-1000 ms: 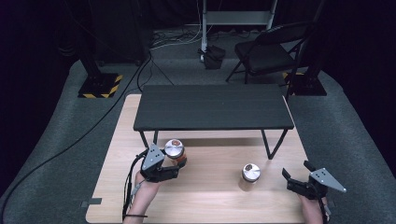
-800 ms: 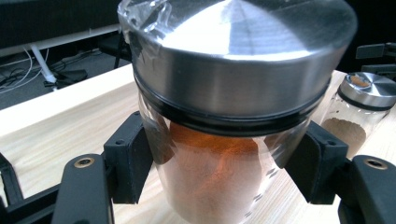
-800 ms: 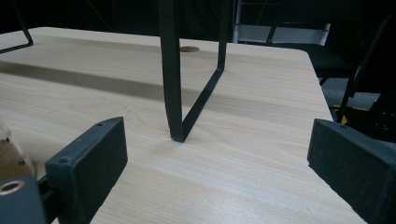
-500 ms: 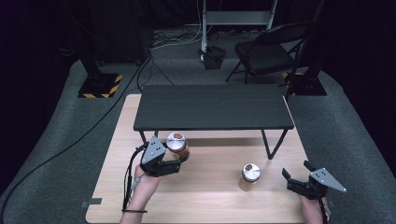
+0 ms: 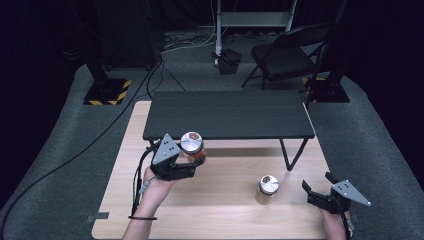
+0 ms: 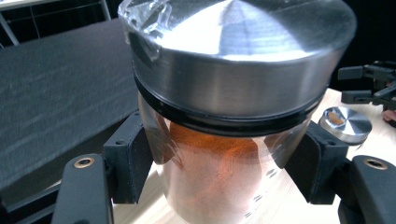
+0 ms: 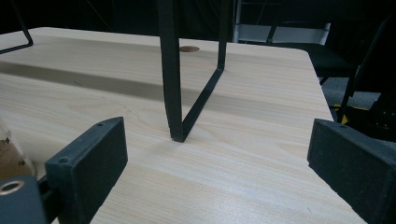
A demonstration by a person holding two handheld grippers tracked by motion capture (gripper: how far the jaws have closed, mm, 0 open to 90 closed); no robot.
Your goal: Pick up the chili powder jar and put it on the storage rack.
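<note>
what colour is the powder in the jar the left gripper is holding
Orange-red, under a silver metal lid; the jar shows it best in the left gripper view.

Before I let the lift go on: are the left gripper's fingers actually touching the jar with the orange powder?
Touching. The left gripper view shows both black fingers pressed flat against the glass sides of the jar, with no gap on either side.

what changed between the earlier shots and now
The left gripper, shut on the jar of orange powder, has lifted it off the wooden table toward the black shelf. The right gripper stayed open and in place, and the second jar has not moved.
</note>
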